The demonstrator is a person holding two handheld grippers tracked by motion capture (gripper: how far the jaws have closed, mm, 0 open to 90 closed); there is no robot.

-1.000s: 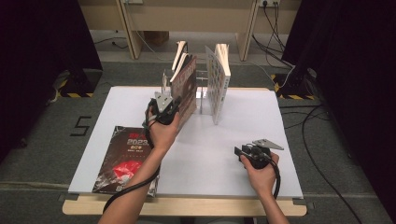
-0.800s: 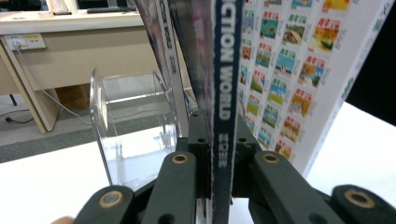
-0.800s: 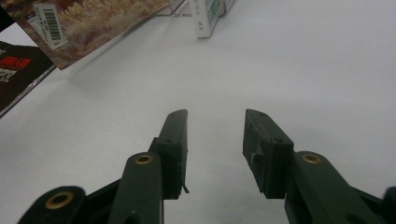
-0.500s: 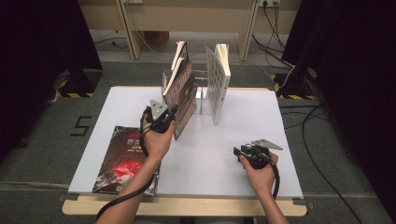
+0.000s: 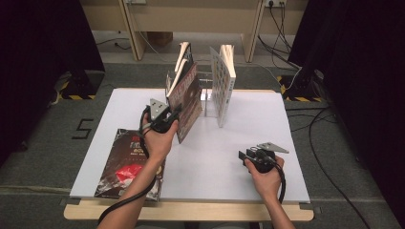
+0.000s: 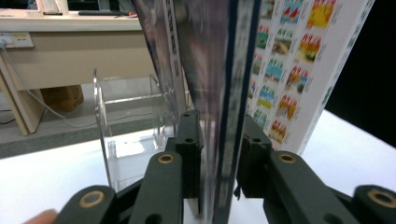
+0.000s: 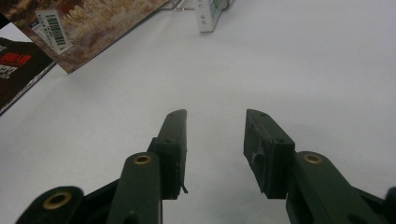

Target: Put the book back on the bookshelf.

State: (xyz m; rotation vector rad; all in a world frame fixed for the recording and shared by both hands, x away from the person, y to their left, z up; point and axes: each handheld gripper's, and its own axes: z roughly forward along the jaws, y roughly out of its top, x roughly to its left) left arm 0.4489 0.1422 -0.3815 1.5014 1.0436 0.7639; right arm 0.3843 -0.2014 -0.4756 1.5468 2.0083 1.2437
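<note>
In the left gripper view the left gripper (image 6: 217,154) is being seen clamped on the lower edge of the dark book (image 6: 212,84), jaws pressed vs. both covers; the high view is giving only the hand and grey plate at that spot, w/ the book (image 5: 188,102) being held upright and tilted, its lower corner near the white table (image 5: 286,124). The clear acrylic rack (image 6: 128,140) is being shown just behind and left of the jaws, and a checkered book (image 6: 299,60) is standing close at the right. In the right gripper view the right gripper (image 7: 215,140) is being held open at a moderate gap, nothing between the jaws, low over bare table; in the high view it (image 5: 246,156) is resting well apart from the rack, at the front right. A red-and-black magazine (image 5: 129,162) is lying flat at the front left, partly covered by the left forearm.
</note>
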